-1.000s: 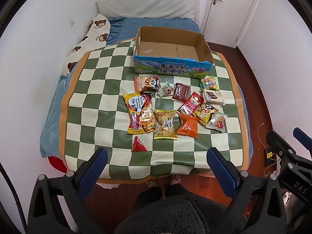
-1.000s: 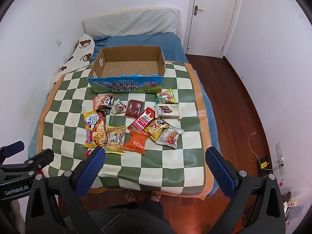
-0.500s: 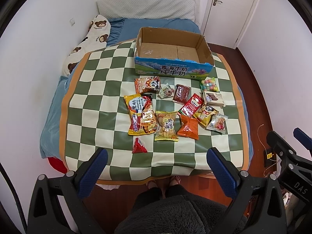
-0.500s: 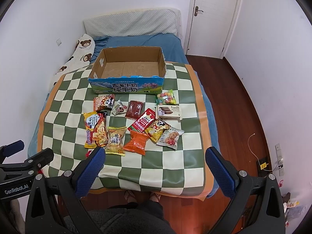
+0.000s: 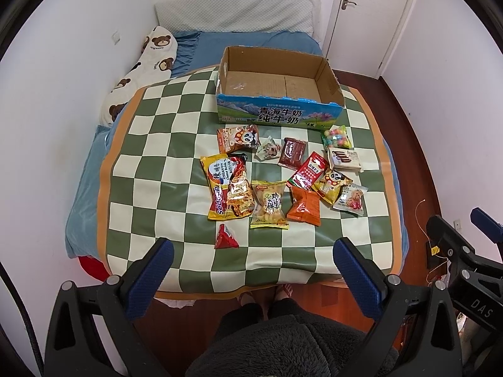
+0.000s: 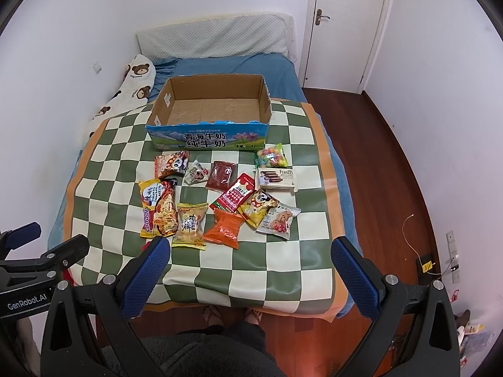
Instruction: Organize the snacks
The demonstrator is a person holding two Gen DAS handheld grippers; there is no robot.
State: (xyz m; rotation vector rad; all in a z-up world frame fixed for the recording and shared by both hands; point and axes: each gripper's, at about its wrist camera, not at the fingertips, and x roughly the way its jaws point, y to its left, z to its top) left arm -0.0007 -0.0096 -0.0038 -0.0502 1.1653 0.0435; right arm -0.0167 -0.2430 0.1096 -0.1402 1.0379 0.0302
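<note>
Overhead, left gripper (image 5: pixel 251 256) and right gripper (image 6: pixel 251 253) both spread wide, empty — snack packets (image 6: pixel 220 201) clustered before cardboard box (image 6: pixel 209 136).

Left wrist view: high above foot of blue-sheeted bed (image 5: pixel 195 50), well back, facing down toward headboard wall. Right wrist view: same height and heading, set further right, more wooden floor (image 6: pixel 393 163) in frame. Both share green-and-cream checkered mat (image 5: pixel 163 144), open cardboard box with blue printed front (image 5: pixel 276 116), white door (image 6: pixel 345 25). Each view catches other gripper at its edge.
</note>
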